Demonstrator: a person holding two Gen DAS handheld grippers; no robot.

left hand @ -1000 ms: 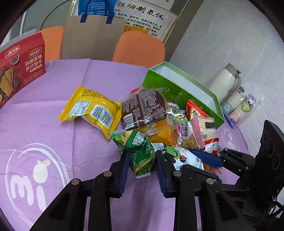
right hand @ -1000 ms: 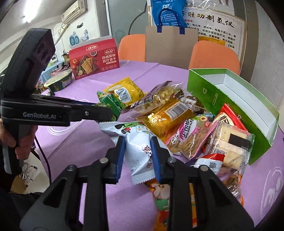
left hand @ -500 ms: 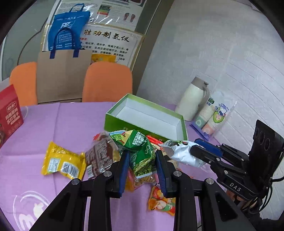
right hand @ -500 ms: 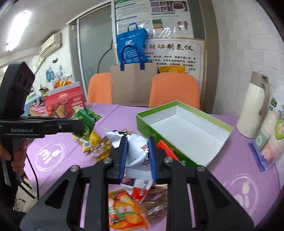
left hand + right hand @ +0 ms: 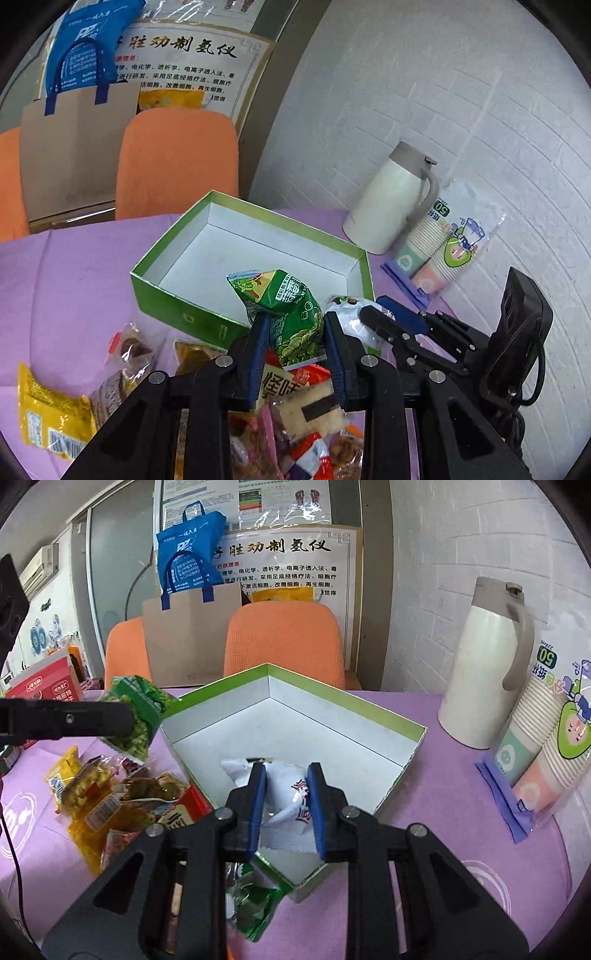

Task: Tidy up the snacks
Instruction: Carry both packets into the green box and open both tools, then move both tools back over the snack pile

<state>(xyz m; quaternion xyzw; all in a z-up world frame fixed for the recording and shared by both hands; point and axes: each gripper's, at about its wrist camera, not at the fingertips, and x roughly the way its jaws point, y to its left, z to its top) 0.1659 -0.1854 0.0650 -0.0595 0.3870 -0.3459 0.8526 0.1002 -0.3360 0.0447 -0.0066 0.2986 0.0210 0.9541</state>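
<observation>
My left gripper (image 5: 295,332) is shut on a green pea packet (image 5: 284,310), held in the air just before the near wall of the green box (image 5: 177,302). The right gripper (image 5: 284,775) is shut on a white snack packet (image 5: 286,790) that hangs over the box's white inside, near its front corner (image 5: 295,882). The box holds nothing else that I can see. In the right wrist view the left gripper (image 5: 125,716) and its green packet (image 5: 136,709) hover at the box's left side. A pile of loose snack packets (image 5: 110,801) lies on the purple tablecloth left of the box.
A white thermos jug (image 5: 484,664) and a sleeve of paper cups (image 5: 543,746) stand right of the box by the brick wall. Orange chairs (image 5: 284,638), a paper bag (image 5: 184,638) and a red biscuit box (image 5: 44,679) are behind. A yellow packet (image 5: 51,417) lies far left.
Both grippers lifted their packets off the pile and carried them toward the green box. The white packet is now over the box; the green one is at its wall.
</observation>
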